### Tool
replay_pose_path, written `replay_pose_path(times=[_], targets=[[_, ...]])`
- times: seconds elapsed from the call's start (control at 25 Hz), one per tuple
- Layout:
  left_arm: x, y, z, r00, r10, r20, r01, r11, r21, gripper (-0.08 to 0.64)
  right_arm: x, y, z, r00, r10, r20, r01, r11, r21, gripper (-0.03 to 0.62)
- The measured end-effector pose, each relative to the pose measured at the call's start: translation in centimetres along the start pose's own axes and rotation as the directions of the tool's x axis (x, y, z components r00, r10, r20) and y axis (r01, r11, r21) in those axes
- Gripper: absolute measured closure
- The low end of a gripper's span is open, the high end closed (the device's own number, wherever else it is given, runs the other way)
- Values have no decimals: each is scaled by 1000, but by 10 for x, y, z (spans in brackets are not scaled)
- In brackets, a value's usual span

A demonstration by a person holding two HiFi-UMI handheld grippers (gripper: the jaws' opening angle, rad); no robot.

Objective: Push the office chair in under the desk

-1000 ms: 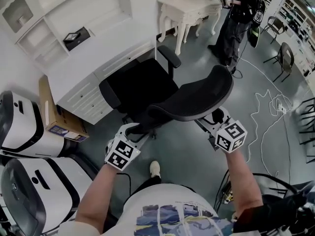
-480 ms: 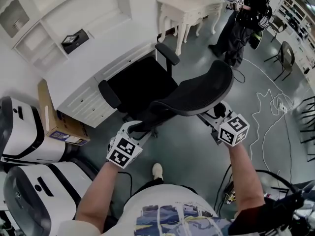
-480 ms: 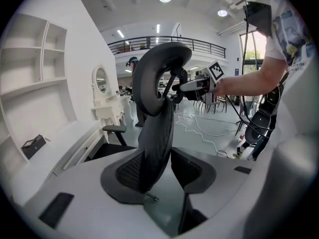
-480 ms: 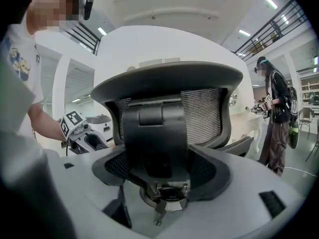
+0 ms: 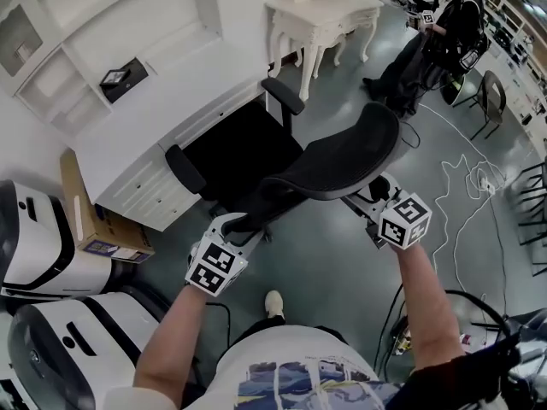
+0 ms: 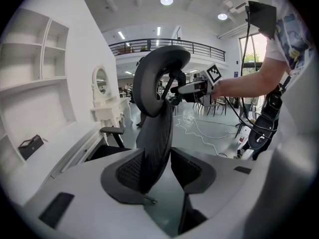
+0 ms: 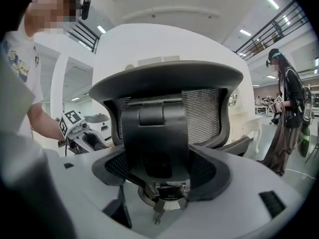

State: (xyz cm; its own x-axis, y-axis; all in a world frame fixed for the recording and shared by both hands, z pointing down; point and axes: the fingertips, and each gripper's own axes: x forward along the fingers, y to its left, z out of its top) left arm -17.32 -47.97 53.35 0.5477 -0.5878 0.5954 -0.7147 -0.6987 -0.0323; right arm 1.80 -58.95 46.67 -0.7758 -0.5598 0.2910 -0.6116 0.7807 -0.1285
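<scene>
- We are aiming at the white counter, needing an even push from both hands so the seat is running straight into its knee gap.
- The office chair, black with a curved mesh back, is sitting partly in, armrests at the counter's front edge.
- The left gripper is clamping its jaws on the back's side edge, and the right gripper is clamping the rear spine.

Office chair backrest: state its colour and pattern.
Black backrest, with fine mesh around a solid centre spine; the right gripper view shows it best.
</scene>
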Motion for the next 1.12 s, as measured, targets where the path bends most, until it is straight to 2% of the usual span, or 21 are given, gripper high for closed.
replay_pose_path(times=[0.44, 0.64, 0.76, 1.12], targets=[[-1, 6, 2, 1000, 9, 26, -9, 1000, -8, 380, 4, 0, 3, 1000, -5, -2, 5, 1000, -3, 252], [2, 4, 4, 999, 19, 40, -18, 1000, -17, 377, 2, -2, 0, 999, -37, -7, 37, 999, -16, 252], [-1, 4, 6, 998, 45, 38, -44, 998, -34, 374, 1, -4, -2, 998, -67, -18, 66, 997, -32, 252], [-31, -2, 24, 985, 126, 121, -120, 991, -55, 374, -38, 3, -11, 993, -120, 2, 120, 992, -30, 252]])
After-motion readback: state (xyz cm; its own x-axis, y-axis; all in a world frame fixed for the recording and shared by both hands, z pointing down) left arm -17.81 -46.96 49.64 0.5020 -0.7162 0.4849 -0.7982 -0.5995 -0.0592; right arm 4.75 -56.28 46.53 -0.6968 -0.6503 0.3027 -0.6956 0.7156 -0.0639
